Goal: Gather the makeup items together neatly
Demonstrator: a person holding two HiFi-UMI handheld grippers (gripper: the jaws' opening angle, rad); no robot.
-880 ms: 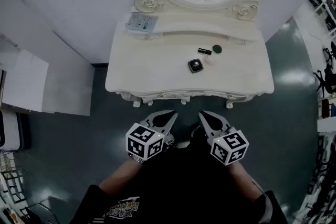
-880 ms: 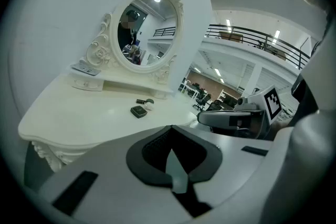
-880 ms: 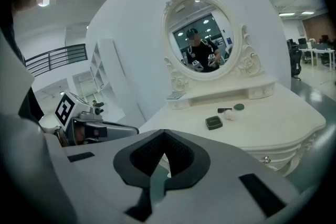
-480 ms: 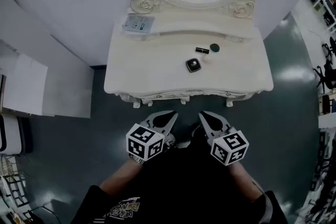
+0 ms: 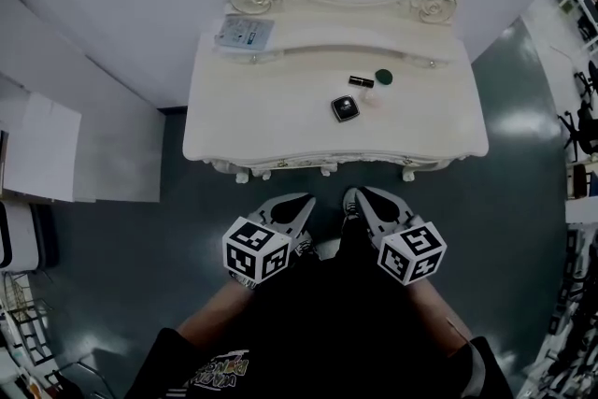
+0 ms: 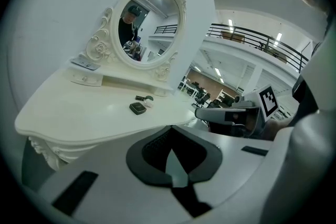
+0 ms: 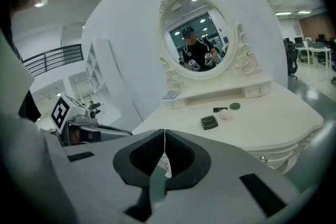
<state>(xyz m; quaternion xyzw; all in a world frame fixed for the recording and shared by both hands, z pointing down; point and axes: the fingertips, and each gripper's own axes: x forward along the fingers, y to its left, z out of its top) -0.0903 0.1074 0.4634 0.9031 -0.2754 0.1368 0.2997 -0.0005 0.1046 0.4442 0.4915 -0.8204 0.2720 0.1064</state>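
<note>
The left gripper (image 5: 301,203) and right gripper (image 5: 361,197) are both fully closed and empty, short of the dressing table (image 5: 262,121). The makeup items (image 5: 369,94) (including 1 black compact (image 5: 345,107), 1 lipstick (image 5: 362,82), 1 green lid (image 5: 383,77)) lie well ahead of both. Open the jaws before reaching, then nudge each piece gently inward.

Left gripper (image 5: 301,204) and right gripper (image 5: 361,197) side by side, jaws together, empty.

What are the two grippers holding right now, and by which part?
Nothing. The left gripper and the right gripper are both shut and empty.
</note>
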